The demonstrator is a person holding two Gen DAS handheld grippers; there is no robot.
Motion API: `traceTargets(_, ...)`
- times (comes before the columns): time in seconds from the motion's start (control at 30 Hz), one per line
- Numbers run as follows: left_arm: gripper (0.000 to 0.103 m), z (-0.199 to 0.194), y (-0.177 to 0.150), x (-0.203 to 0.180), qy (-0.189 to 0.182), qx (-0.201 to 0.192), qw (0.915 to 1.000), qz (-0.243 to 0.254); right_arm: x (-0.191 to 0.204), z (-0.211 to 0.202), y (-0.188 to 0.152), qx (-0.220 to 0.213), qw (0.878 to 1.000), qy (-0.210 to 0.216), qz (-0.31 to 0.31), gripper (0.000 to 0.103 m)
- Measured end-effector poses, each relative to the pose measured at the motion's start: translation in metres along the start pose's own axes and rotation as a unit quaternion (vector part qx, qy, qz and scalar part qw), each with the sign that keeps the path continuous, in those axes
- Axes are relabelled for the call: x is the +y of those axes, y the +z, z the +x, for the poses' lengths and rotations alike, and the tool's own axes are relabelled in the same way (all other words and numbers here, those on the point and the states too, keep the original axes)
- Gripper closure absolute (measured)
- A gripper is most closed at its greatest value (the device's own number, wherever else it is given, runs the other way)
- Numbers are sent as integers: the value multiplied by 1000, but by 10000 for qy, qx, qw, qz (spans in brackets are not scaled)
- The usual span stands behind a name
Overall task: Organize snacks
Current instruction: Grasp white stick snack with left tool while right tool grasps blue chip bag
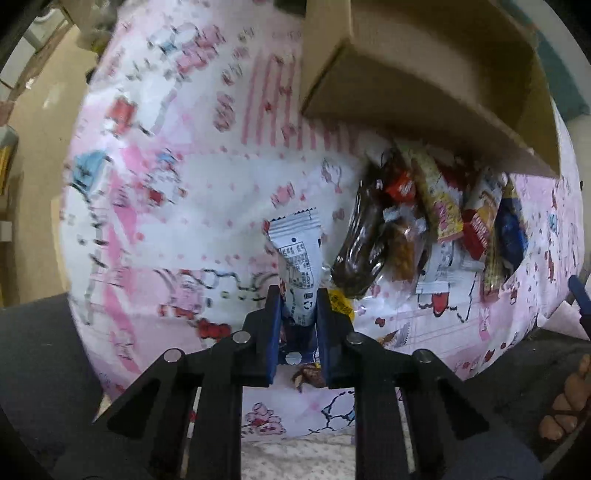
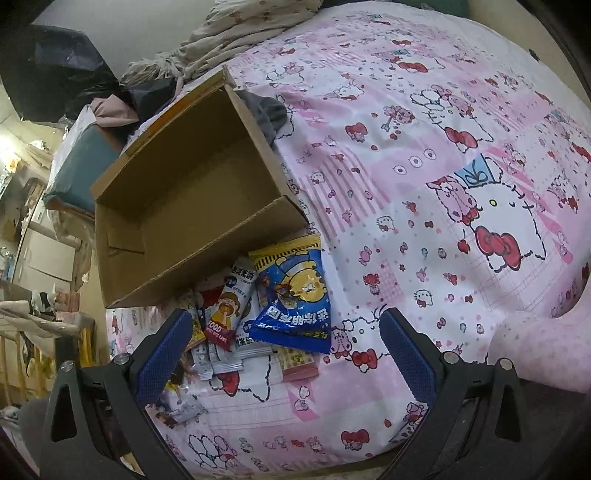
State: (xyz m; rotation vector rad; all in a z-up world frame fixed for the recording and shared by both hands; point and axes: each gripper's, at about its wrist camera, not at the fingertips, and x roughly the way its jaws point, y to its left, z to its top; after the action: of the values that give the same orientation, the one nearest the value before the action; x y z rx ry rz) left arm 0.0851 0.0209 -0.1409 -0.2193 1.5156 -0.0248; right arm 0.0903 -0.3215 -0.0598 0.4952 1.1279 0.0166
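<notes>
My left gripper [image 1: 297, 295] points down at the bed and is shut on a silver-white snack packet [image 1: 295, 258] with printed text, which sticks out past the fingertips. To its right lies a pile of snacks: a dark brown packet [image 1: 364, 236], a yellow packet [image 1: 441, 199] and a red one [image 1: 478, 229]. In the right wrist view, my right gripper [image 2: 284, 314] stands open over the same pile, above a blue and yellow packet [image 2: 295, 295] and a red rice cake packet [image 2: 225, 314]. An open cardboard box [image 2: 184, 192] with nothing visible inside lies just behind the pile.
Everything rests on a pink cartoon-print bed sheet [image 2: 424, 129]. Crumpled clothes [image 2: 236, 33] lie behind the box, and a pink pillow [image 2: 543, 350] sits at the right. The box wall [image 1: 406, 96] rises close above the pile. Furniture and clutter [image 2: 37, 240] stand beside the bed at the left.
</notes>
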Motion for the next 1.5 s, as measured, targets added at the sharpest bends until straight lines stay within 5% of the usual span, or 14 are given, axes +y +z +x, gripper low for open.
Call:
traceTargets(0.23, 89, -30, -6, 6, -275, -356, 9988, -185, -13, 34, 13, 611, 9973, -196, 355, 2)
traceTargets(0.33, 89, -44, 1, 6, -299, -395, 9985, -231, -11, 68, 21, 1089, 9930, -347, 298, 2)
traceTargets(0.47, 89, -47, 9, 8, -407, -393, 9981, -246, 1, 97, 28, 1202, 9906, -653, -55, 5)
traceTargets(0.67, 89, -49, 9, 11, -454, -416, 9976, -317, 10, 123, 26, 1453, 9809, -1165, -561, 16)
traceTargets(0.73, 89, -49, 10, 12, -485, -408, 9974, -343, 13, 121, 25, 1389, 9793, -1285, -725, 35)
traceTargets(0.93, 89, -54, 11, 12, -418, -521, 9970, -384, 27, 107, 19, 1402, 9771, -1211, -1042, 53)
traceTargets(1.3, 89, -56, 14, 18, -337, -596, 9960, -580, 30, 27, 17, 1290, 9846, -213, -1159, 55)
traceTargets(1.5, 89, -89, 26, 9, -421, -1073, 9919, -538, 33, -4, 20, 867, 9856, 439, -1382, 55)
